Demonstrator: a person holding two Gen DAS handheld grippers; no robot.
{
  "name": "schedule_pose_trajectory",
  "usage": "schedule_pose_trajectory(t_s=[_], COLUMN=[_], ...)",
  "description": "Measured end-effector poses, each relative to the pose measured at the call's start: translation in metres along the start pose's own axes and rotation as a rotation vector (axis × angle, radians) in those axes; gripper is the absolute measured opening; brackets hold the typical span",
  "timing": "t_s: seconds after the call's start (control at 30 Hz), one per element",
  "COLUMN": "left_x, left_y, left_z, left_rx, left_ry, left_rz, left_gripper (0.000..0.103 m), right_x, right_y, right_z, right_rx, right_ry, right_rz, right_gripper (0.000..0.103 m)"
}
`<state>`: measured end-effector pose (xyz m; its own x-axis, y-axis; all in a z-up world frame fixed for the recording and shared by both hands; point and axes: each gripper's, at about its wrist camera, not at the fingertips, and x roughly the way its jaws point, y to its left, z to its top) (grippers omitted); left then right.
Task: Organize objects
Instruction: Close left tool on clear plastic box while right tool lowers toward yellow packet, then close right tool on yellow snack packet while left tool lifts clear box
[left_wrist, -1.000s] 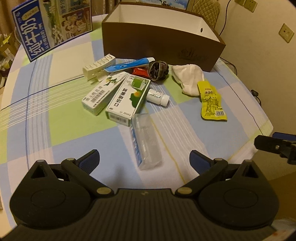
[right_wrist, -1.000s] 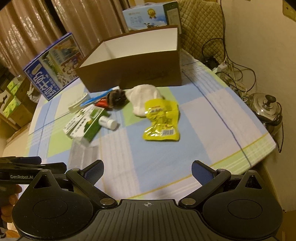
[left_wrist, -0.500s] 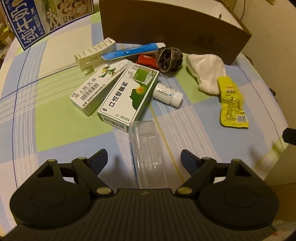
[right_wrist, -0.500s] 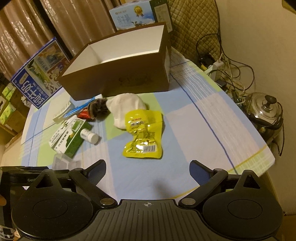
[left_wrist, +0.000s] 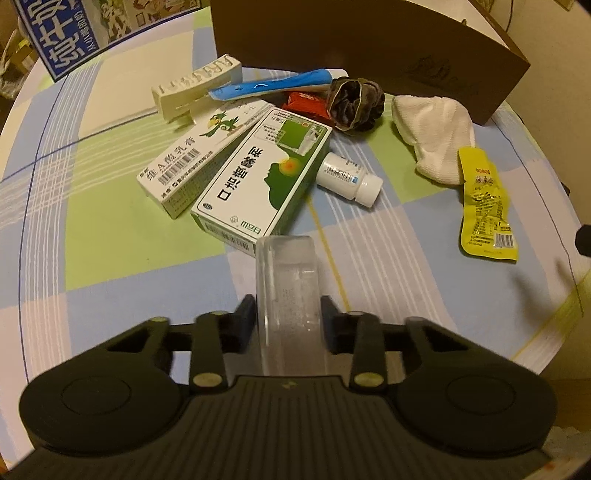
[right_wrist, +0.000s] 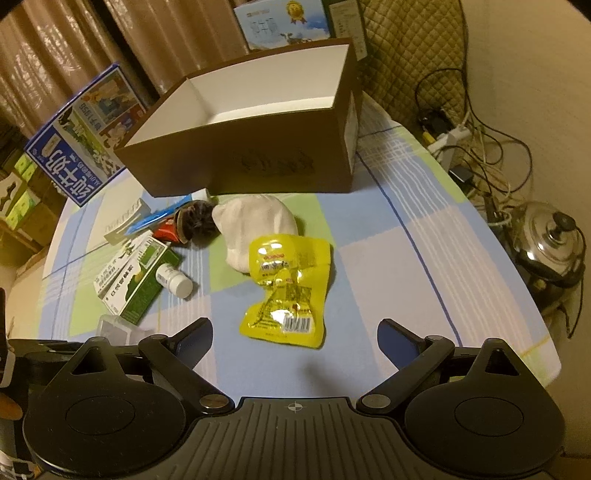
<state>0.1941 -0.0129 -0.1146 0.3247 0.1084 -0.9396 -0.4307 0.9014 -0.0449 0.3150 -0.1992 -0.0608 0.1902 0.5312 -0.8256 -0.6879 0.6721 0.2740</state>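
Note:
My left gripper (left_wrist: 288, 314) is shut on a clear plastic case (left_wrist: 288, 291) that lies on the checked tablecloth. Just past the case lie a green-and-white medicine box (left_wrist: 266, 177), a white box with a parrot (left_wrist: 203, 151), a small white bottle (left_wrist: 349, 177), a blue tube (left_wrist: 273, 85), a dark scrunchie (left_wrist: 354, 103), a white cloth (left_wrist: 432, 133) and a yellow packet (left_wrist: 484, 210). My right gripper (right_wrist: 295, 341) hangs open just short of the yellow packet (right_wrist: 286, 288), holding nothing. The open brown cardboard box (right_wrist: 258, 162) stands behind the pile.
A blue milk carton box (right_wrist: 81, 136) leans at the back left. A white comb-like plastic piece (left_wrist: 195, 88) and a red wrapper (left_wrist: 306, 105) lie near the brown box (left_wrist: 369, 48). Off the table's right edge stand a steel pot (right_wrist: 550, 240) and tangled cables (right_wrist: 476, 136).
My left gripper moved forward over the clear case and went from open to shut on it. My right gripper came closer to the yellow packet and stayed open.

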Motion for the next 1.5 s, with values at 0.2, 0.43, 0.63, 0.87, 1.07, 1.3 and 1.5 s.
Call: schedule_pose_trajectory(t_s=[0.2,0.43,0.63,0.87,1.07,1.3,1.5], left_x=[-0.012,-0.029,-0.041,-0.049,-0.054,-0.051,-0.050], left_y=[0.002,0.006,0.014,0.027,0.040,0.053,0.062], left_z=[-0.003,-0.006,-0.013,-0.021,-0.022,-0.011,0.001], left_rx=[-0.025,-0.102,-0.172,-0.211,-0.224,-0.186,-0.139], left_ry=[-0.040,-0.076,-0.098,-0.098,-0.102,-0.099,-0.102], left_rz=[0.035,0.077,0.114,0.153,0.161,0.134,0.101], left_gripper=[0.026,0.026,0.026,0.026,0.026,0.026,0.026], right_x=[0.009,0.031,0.062,0.095,0.105,0.109,0.101], right_y=[-0.001,-0.007,-0.017,-0.015,0.004,0.021,0.025], right_z=[0.010,0.014,0.014,0.013,0.011,0.001,-0.006], right_rx=[-0.043,-0.074,-0.085,-0.091,-0.184,-0.240,-0.217], right_ry=[0.007,0.008,0.030,0.039,-0.014,-0.045,-0.038], right_rz=[0.040,0.098,0.094,0.039,-0.039,-0.121,-0.117], right_gripper=[0.094,0.094,0.094,0.093,0.077,0.065,0.045])
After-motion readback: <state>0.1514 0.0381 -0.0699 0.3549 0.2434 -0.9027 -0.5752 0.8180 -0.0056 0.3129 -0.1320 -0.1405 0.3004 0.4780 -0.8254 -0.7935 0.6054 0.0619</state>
